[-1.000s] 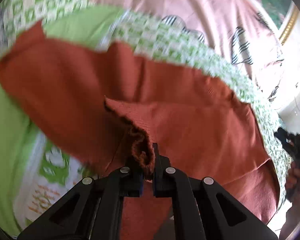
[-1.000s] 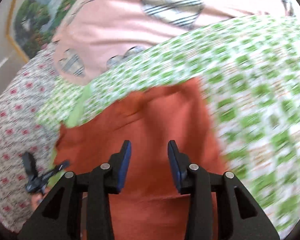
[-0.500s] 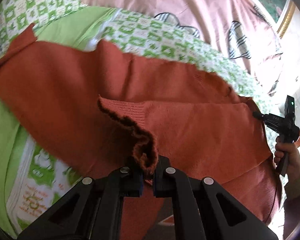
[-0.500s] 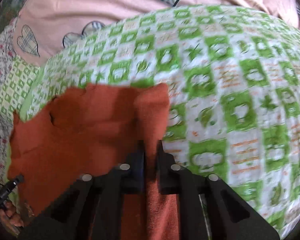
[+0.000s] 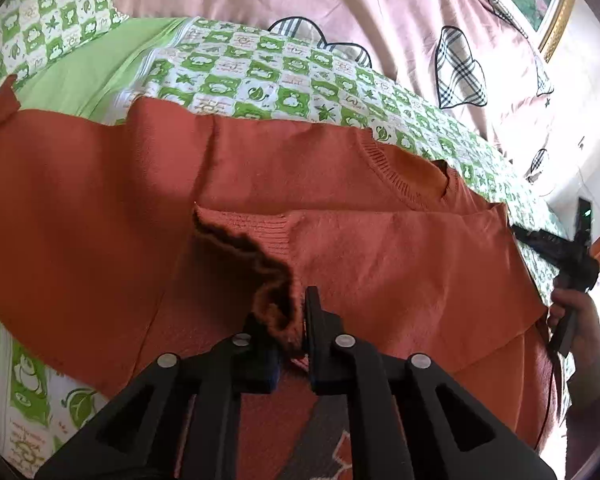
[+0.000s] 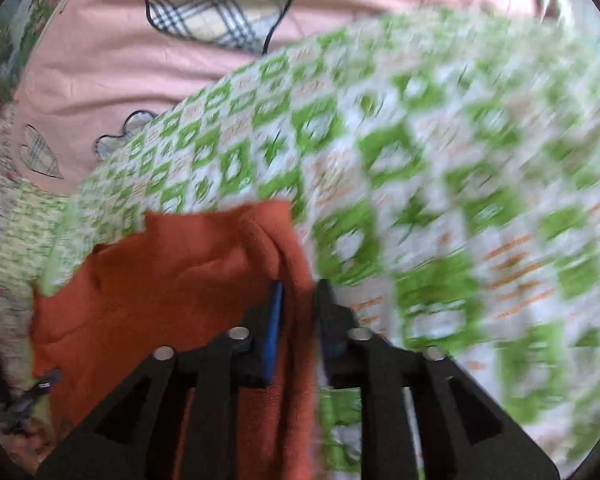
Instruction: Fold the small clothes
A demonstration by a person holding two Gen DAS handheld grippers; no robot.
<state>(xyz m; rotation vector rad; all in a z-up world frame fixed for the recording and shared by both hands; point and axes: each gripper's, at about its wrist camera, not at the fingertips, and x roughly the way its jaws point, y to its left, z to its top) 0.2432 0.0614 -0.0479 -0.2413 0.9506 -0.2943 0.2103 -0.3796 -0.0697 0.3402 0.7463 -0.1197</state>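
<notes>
Pinching an orange sweater (image 5: 340, 264) on the bed (image 5: 260, 68), my left gripper (image 5: 296, 320) clamps the ribbed hem while my right gripper (image 6: 298, 304) clamps its side edge, lifting for folding.

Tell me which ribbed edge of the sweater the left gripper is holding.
The left gripper holds the cuff of the sleeve folded across the sweater, not the neckline, which lies flat beyond it, untouched.

Both wrist views close, looking forward and down along fingers onto bed. Shared: sweater (image 5: 340, 248) (image 6: 172, 272), green quilt (image 5: 260, 72) (image 6: 420, 168). Right view blurred.
</notes>
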